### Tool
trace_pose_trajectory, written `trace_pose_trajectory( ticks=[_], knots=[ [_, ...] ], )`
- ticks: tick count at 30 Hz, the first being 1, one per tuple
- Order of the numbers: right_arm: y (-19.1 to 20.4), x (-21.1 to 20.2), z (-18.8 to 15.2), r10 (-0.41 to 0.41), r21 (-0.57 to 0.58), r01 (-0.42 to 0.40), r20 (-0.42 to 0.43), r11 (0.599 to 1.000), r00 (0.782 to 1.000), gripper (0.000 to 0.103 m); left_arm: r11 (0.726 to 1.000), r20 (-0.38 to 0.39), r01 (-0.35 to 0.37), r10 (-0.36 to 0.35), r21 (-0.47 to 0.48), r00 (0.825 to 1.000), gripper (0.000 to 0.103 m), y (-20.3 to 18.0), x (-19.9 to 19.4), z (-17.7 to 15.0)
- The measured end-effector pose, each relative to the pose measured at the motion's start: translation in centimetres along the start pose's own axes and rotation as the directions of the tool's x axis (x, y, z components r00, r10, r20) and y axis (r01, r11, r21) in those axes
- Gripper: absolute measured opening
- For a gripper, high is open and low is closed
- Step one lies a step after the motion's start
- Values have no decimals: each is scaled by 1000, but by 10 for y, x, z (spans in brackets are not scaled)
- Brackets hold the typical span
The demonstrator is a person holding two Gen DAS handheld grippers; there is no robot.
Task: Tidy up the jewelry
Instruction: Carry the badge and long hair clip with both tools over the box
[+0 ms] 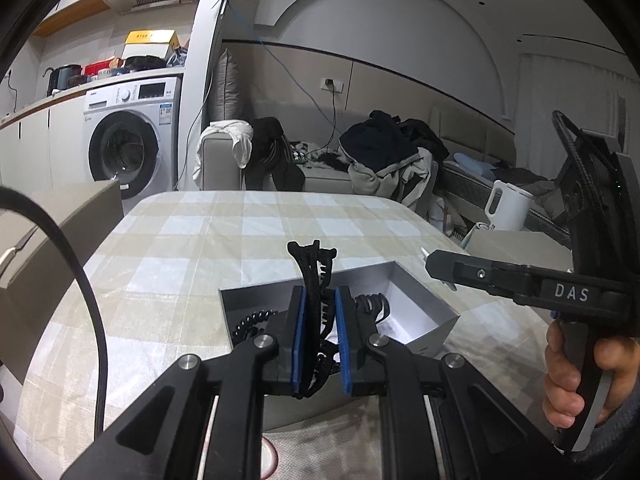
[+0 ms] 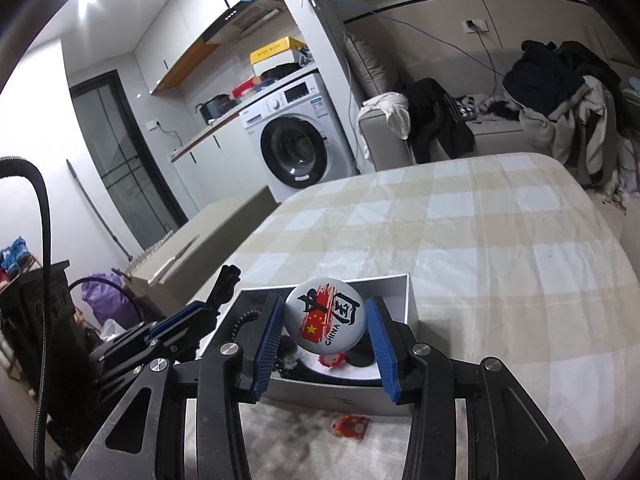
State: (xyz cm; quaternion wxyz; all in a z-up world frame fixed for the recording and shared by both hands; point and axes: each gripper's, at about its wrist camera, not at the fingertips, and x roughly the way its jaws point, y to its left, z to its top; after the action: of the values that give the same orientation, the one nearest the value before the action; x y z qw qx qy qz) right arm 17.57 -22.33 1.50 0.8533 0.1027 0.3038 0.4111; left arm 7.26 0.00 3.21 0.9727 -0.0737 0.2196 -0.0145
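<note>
Blue rubber pads on the left gripper (image 1: 320, 332) are clenching a black plastic claw hair clip (image 1: 314, 280), its teeth pointing up and forward just above the open grey cardboard box (image 1: 424, 332). Beside it, the right gripper (image 2: 326, 334) is grasping a round white pin badge printed with a red flag and the word CHINA (image 2: 324, 318), pinched edge to edge between its pads and hanging over the same box (image 2: 412, 308) in the right wrist view.

Doing this step well probably means lowering each piece until it is inside the walls before letting go, and taking turns, since both grippers are crowding one small opening. The badge is being held only by its rim, so a level wrist would help keep it from slipping out.

Inside the box, a black coiled hair tie (image 1: 250, 322) is lying at the left wall, and a small red scalloped piece (image 2: 331, 359) is sitting on the white lining. One red trinket (image 2: 351, 426) is waiting on the checked beige tablecloth (image 2: 480, 240) just in front of the box.

Counting: two grippers, one clip, one badge, one box, one coiled tie, two red pieces.
</note>
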Motion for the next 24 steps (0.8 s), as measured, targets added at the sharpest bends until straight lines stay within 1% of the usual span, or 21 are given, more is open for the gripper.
trace_pose_trajectory(
  ticks=[4, 10, 14, 16, 24],
  knots=[
    [1, 7, -4, -24, -23, 23, -16, 999, 1000, 41, 1000, -21, -6, 6, 9, 1000, 9, -2, 4, -4],
    [-1, 12, -7, -32, -26, 31, -36, 999, 999, 41, 1000, -43, -7, 7, 17, 999, 9, -5, 5, -7],
    [-2, 14, -8, -23, -20, 22, -44, 1000, 999, 41, 1000, -50, -7, 8, 19, 999, 9, -5, 6, -7],
    [0, 13, -9, -39, -32, 37, -41, 999, 998, 41, 1000, -57, -7, 8, 21, 998, 9, -5, 7, -8],
    [1, 19, -12, -53, -42, 51, -61, 998, 997, 41, 1000, -67, -6, 8, 27, 998, 9, -6, 8, -8]
  ],
)
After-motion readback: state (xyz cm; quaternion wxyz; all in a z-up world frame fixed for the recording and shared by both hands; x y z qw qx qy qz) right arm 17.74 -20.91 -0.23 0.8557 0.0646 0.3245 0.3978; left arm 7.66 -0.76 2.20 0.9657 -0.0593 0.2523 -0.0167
